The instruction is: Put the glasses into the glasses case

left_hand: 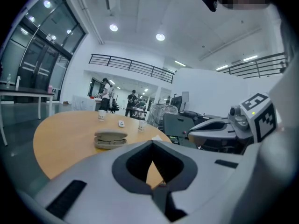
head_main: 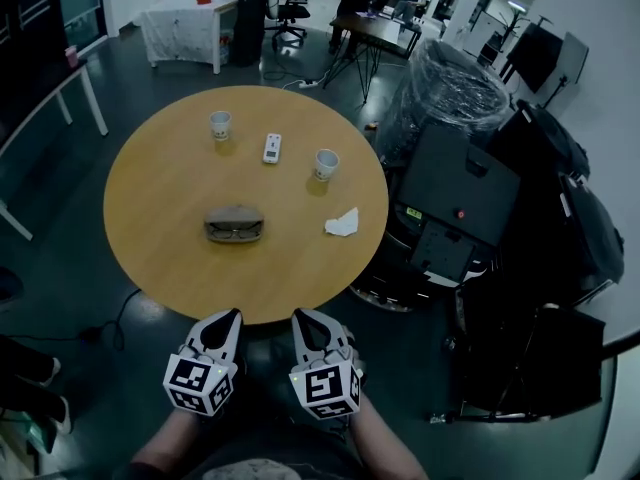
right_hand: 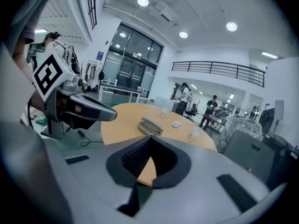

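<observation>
The case (head_main: 234,225) lies sideways on the counter (head_main: 160,198), straight ahead of the left tongs (head_main: 232,314). The right tongs (head_main: 300,314) sit a bit farther off. Both are closed and empty.

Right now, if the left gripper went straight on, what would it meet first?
Likely the table's near edge, unless the left gripper clears the top; its height is unclear. The glasses case lies left of that line.

Head view looked steeply down from off the near edge of the table (head_main: 150,198), both gripper views sat low there, faced across it, shared the glasses case (head_main: 234,224).
</observation>
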The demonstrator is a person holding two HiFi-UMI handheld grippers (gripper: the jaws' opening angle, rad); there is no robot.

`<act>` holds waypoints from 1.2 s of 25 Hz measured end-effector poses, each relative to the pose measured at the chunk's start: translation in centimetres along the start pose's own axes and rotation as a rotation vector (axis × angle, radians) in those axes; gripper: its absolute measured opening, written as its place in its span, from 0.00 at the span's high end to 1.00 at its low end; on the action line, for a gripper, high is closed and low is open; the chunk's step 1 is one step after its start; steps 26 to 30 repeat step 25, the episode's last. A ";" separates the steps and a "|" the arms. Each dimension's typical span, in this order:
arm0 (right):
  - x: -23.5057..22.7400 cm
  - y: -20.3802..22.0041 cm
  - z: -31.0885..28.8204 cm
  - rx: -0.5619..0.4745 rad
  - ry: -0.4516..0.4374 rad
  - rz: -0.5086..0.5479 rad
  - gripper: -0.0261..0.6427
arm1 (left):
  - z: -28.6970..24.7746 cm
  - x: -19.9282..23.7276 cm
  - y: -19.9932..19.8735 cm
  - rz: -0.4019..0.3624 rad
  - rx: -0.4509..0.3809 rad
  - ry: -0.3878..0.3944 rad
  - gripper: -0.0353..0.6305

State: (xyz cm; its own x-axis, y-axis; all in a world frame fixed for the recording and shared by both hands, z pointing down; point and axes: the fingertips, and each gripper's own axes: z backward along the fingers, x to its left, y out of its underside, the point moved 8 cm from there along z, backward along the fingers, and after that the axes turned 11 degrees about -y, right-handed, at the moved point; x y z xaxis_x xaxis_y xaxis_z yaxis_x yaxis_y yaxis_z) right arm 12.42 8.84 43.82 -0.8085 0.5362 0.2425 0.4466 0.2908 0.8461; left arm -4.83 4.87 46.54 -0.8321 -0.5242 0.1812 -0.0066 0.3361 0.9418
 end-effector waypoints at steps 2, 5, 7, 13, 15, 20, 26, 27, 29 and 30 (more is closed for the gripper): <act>1.2 0.1 1.5 -0.017 -0.007 0.019 0.98 | 1.9 -1.1 0.3 0.004 -0.011 -0.014 0.94; 3.1 0.3 3.8 -0.032 -0.025 0.038 0.98 | 4.8 -2.5 0.7 0.005 -0.025 -0.031 0.94; 4.1 0.9 5.2 -0.033 -0.032 0.041 0.98 | 6.5 -3.5 1.2 -0.001 -0.031 -0.040 0.94; 6.0 2.6 8.6 -0.033 -0.045 0.038 0.98 | 9.8 -5.7 2.8 0.005 -0.041 -0.067 0.94; 6.5 2.9 9.4 -0.028 -0.050 0.040 0.98 | 10.7 -6.1 3.1 0.011 -0.043 -0.077 0.94; 7.3 3.2 10.6 -0.035 -0.058 0.044 0.98 | 12.3 -6.8 3.8 0.021 -0.046 -0.097 0.94; 8.1 3.8 11.1 -0.036 -0.064 0.054 0.98 | 13.2 -7.1 4.4 0.024 -0.061 -0.110 0.94; 8.1 3.8 11.1 -0.036 -0.064 0.054 0.98 | 13.2 -7.1 4.4 0.024 -0.061 -0.110 0.94; 8.1 3.8 11.1 -0.036 -0.064 0.054 0.98 | 13.2 -7.1 4.4 0.024 -0.061 -0.110 0.94; 8.1 3.8 11.1 -0.036 -0.064 0.054 0.98 | 13.2 -7.1 4.4 0.024 -0.061 -0.110 0.94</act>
